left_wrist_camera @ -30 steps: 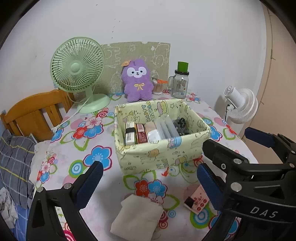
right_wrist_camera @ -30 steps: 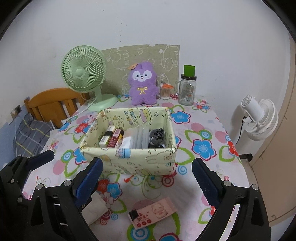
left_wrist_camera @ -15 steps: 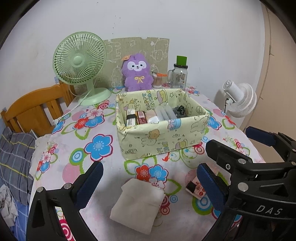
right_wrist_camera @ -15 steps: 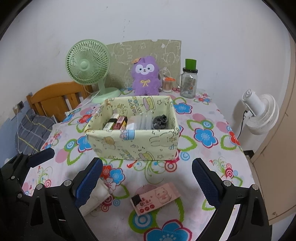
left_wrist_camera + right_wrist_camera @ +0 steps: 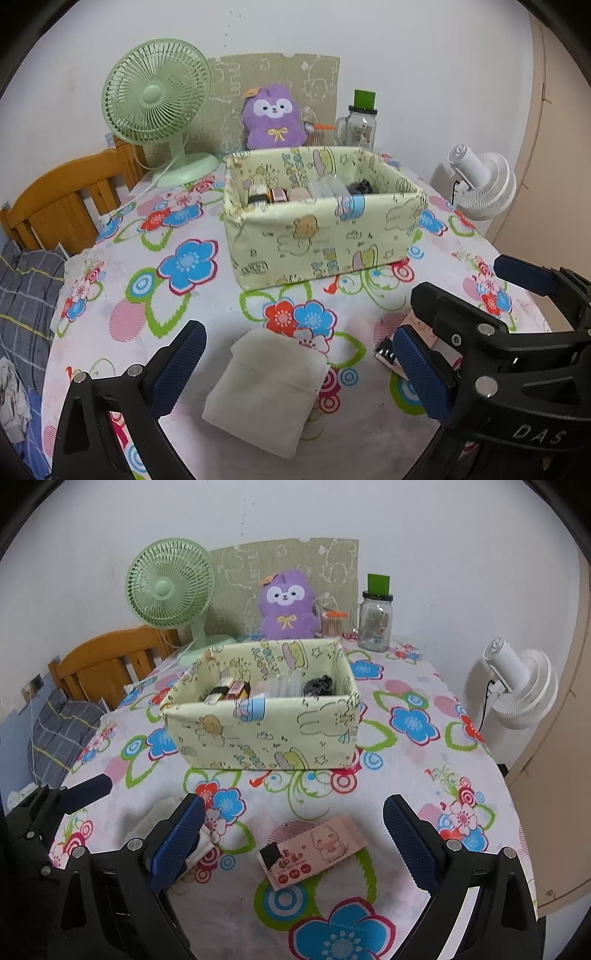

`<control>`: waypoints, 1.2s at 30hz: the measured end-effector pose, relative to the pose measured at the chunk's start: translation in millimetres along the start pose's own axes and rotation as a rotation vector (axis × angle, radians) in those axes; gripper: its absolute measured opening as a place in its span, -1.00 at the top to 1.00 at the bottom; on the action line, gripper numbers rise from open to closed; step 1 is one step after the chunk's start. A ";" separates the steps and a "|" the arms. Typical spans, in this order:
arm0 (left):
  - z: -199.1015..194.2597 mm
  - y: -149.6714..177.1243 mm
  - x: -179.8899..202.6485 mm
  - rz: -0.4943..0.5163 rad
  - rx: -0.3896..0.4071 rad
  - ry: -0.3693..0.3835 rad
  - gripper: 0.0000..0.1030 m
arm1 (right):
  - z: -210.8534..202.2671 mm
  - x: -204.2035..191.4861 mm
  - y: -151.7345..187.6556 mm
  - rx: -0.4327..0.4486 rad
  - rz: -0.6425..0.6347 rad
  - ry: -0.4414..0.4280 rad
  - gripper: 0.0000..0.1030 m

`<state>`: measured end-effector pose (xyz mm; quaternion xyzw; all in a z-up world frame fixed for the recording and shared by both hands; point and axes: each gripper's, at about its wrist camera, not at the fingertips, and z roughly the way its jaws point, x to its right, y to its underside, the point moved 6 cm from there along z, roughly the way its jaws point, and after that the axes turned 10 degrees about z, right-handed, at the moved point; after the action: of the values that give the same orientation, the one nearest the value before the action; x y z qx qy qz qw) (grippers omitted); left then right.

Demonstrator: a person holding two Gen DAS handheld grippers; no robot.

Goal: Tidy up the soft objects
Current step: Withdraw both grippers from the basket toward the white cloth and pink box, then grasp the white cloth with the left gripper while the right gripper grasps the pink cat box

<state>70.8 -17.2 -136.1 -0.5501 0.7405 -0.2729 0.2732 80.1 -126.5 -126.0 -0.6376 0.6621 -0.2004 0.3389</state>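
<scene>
We judge the folded white cloth (image 5: 267, 393) light and limp, likely to sag and unfold if pinched at a corner; we would take it across the thick folded edge, pressing down a little so both layers are caught; it looks plain, off-white, squarish and slightly puffed. It lies on the flowered tablecloth (image 5: 122, 295) in front of the fabric storage box (image 5: 325, 236), below and between the fingers of our left gripper (image 5: 295, 369), whose jaws stand wide and empty; our right gripper (image 5: 291, 834) is likewise wide, over a pink tissue pack (image 5: 314, 849).
</scene>
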 end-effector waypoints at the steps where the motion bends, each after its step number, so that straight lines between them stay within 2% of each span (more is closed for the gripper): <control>1: 2.1 2.2 1.2 0.002 -0.006 0.001 -0.98 | 1.9 -0.3 2.1 -0.005 -0.003 0.001 -0.91; 18: 27.3 34.0 -2.8 -0.016 -0.088 -0.005 -0.98 | 31.6 -3.3 33.9 -0.093 0.011 0.005 -0.91; 28: 45.3 47.4 -7.8 0.005 -0.138 0.002 -0.97 | 47.8 -6.7 45.3 -0.135 0.007 0.043 -0.91; 32: 49.1 50.6 -10.9 0.005 -0.144 -0.033 -0.91 | 52.1 -7.2 47.3 -0.150 0.003 0.046 -0.91; 36: 55.7 55.3 -12.7 -0.017 -0.166 -0.016 -0.80 | 55.4 -8.6 50.0 -0.162 -0.008 0.050 -0.91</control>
<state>76.3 2.9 -212.8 -0.5794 0.7537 -0.2084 0.2299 83.3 -103.5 -197.4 -0.6602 0.6819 -0.1636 0.2688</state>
